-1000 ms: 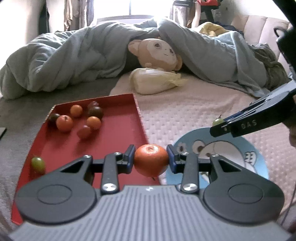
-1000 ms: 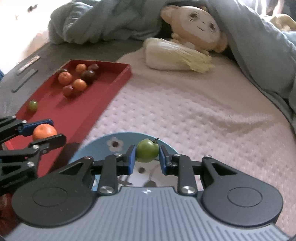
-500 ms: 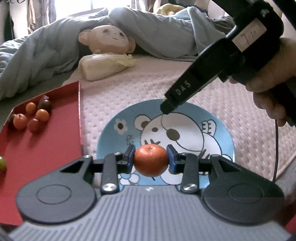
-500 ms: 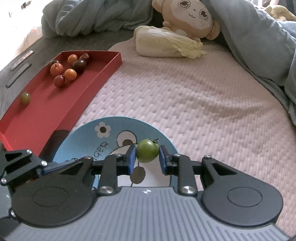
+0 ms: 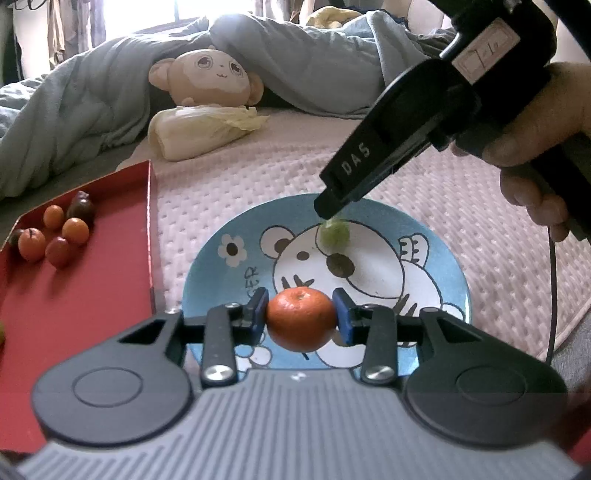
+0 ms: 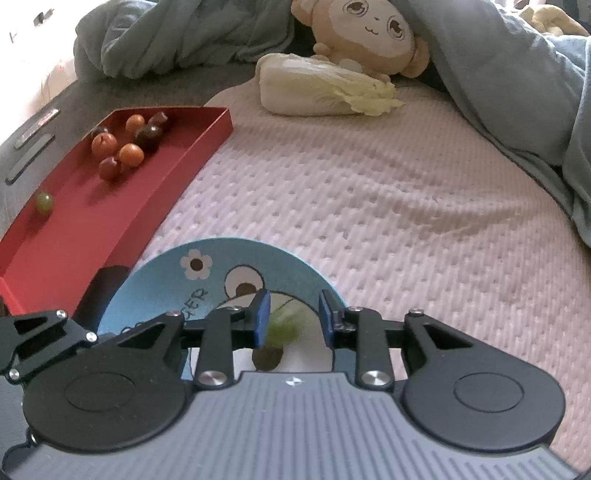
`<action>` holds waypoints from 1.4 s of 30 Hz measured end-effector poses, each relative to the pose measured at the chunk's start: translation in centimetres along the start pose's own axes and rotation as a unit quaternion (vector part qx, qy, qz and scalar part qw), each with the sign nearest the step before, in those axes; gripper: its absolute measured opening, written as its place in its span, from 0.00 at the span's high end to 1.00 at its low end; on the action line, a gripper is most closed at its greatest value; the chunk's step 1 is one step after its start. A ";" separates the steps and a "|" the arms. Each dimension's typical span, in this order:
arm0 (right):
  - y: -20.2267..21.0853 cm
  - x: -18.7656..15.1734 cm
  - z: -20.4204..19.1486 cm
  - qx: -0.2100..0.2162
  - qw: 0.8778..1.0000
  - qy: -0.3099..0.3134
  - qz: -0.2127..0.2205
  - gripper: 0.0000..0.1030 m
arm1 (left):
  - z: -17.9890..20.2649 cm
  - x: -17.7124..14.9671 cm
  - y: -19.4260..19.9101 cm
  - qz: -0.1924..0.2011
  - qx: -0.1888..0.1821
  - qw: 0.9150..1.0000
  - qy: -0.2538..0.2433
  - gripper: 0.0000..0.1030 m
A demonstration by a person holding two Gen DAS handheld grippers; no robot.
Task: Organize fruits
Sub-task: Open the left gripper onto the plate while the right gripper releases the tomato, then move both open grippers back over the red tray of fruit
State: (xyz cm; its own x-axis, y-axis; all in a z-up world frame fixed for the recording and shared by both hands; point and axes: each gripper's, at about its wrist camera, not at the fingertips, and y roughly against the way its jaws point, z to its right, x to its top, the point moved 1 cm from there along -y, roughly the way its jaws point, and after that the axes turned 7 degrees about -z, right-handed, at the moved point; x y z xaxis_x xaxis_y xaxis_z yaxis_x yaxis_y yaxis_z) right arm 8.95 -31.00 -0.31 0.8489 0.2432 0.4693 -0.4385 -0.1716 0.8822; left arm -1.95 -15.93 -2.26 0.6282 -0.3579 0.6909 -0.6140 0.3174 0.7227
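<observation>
Left tool (image 5: 301,320) points down over the near rim of the blue bear plate (image 5: 436,236), its 2 blue pads pinching an orange mandarin (image 5: 301,320) from either side. Right tool (image 6: 293,318) hangs steeply over the same plate (image 6: 162,273); its jaws are opening, pads clear of the green fruit (image 6: 284,326), which shows as a motion-blurred smear in the gap. Left wrist view gives the outside of this: the right tool (image 5: 328,206) enters from upper right, held in a hand (image 5: 543,147), and the green fruit (image 5: 334,236) sits blurred just under its tip, over the bear's face; contact with the plate cannot be told. The red tray (image 6: 207,147) lies just left of the plate on the bed, carrying a cluster of small orange, red and dark fruits (image 6: 127,146) at its far end and 1 green grape (image 6: 44,202) apart from them. Behind: a napa cabbage (image 6: 321,86), a plush monkey (image 6: 373,35) and a blue-grey duvet (image 5: 74,110). Only the right wrist view shows the whole tray and the left tool's linkage (image 6: 44,339) at lower left; only the left wrist view shows the hand.
</observation>
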 end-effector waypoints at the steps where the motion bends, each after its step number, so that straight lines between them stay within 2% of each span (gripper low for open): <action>1: 0.1 0.0 0.0 0.002 1.000 -0.002 0.003 0.53 | -0.1 0.0 0.1 0.003 -0.002 1.000 0.001 0.57; 2: 0.2 0.1 0.1 0.005 1.000 -0.005 0.007 0.45 | -0.1 0.0 0.3 0.008 -0.004 1.000 0.002 0.54; 4: 0.5 0.2 0.2 0.006 1.000 -0.007 0.014 0.43 | -0.1 0.0 0.7 0.020 -0.003 1.000 0.004 0.34; 6: 0.6 0.3 0.2 0.007 1.000 -0.007 0.018 0.42 | -0.1 0.1 1.1 0.029 -0.005 1.000 0.006 0.30; 12: 1.0 0.7 0.1 0.006 1.000 -0.011 0.026 0.40 | -0.2 0.2 1.5 0.033 -0.007 0.999 0.008 0.30; 18: 1.3 1.6 -0.6 0.014 0.999 -0.008 0.037 0.38 | -1.0 0.4 2.4 0.037 0.012 0.999 0.022 0.31; 32: 1.3 5.2 -6.5 0.056 0.996 0.039 0.056 0.38 | -5.5 -0.1 4.4 0.018 0.102 0.993 0.059 0.31; 42: 0.3 6.8 -9.7 0.073 0.994 0.063 0.054 0.37 | -8.8 -0.6 4.5 0.011 0.174 0.980 0.096 0.31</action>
State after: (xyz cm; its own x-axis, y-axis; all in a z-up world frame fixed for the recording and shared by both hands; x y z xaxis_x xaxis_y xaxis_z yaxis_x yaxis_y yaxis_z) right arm 11.76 -20.12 3.54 0.7519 0.3310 0.5702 -0.4697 -0.3379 0.8156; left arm -0.88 -6.57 0.69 0.6711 -0.1724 0.7210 -0.7329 -0.0081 0.6803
